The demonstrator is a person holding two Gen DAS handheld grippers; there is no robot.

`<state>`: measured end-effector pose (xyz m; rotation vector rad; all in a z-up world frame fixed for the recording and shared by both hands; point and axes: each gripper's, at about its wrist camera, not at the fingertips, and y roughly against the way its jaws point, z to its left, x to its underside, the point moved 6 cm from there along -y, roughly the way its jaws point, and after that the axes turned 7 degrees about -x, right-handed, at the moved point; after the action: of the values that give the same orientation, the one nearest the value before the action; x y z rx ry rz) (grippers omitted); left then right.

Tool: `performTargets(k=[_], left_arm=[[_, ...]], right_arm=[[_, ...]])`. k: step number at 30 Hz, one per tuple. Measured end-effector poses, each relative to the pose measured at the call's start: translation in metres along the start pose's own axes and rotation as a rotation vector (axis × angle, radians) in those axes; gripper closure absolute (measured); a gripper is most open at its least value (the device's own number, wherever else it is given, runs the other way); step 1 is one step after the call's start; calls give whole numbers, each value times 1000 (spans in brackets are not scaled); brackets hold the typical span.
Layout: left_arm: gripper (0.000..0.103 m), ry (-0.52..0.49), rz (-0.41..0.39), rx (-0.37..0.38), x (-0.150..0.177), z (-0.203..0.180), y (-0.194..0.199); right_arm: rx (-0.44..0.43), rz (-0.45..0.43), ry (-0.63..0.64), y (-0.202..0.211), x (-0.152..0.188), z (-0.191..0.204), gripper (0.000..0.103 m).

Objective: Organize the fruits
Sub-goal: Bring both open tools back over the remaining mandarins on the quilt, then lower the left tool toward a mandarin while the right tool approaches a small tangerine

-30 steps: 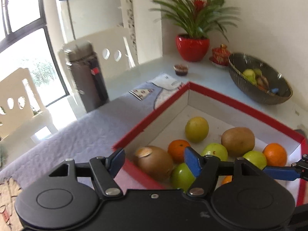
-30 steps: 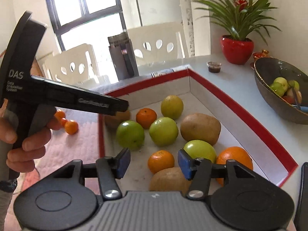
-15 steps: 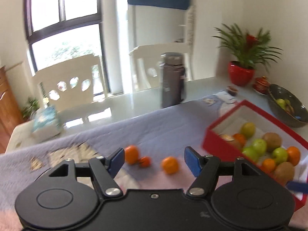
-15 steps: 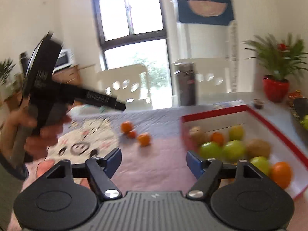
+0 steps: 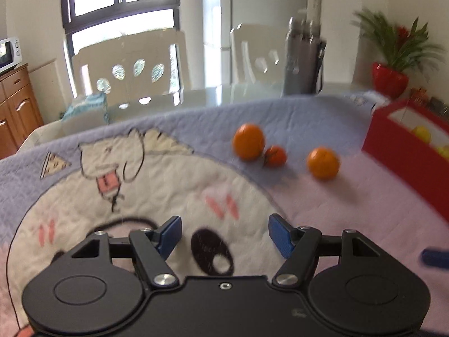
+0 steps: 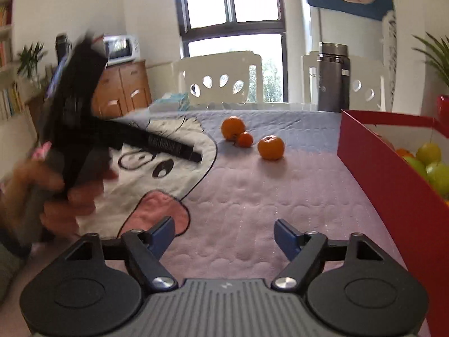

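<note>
Swung away from the red box (image 5: 415,151), both views now facing the quilted blanket (image 6: 280,185) and three loose oranges (image 6: 270,147) beyond the fingers. Box pushed out to the right edge of both views. Left gripper (image 5: 224,234) lower, over the cartoon face.

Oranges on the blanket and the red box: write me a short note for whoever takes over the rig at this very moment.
Left hand-held gripper: open, empty, above the blanket.
Right hand-held gripper: open, empty, above the blanket too.
Three oranges lie loose on the blanket: a big one touching a small one, and a third apart, nearest the red box.
The box, to the right, holds green, yellow and orange fruit.
Done: nothing can be judged finished from here.
Left: nothing is gripped; the three oranges are probably next, but where they belong is not shown.
</note>
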<state>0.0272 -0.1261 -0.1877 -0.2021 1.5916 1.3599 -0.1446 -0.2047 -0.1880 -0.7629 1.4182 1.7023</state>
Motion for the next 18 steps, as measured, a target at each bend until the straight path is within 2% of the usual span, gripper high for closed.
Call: performTargets(k=[8,14,18], left_arm=[[20,25,-8,6,3,4,-5],[20,33,-9,12,2,5,-6],[19,32,-7,15,1,4,-7]], right_arm=[[-59,-26,-170,3,1,-28,14],[-81,-25,-173,3,1,-29,11],[-77,9,-166,-2,1,-27,10]])
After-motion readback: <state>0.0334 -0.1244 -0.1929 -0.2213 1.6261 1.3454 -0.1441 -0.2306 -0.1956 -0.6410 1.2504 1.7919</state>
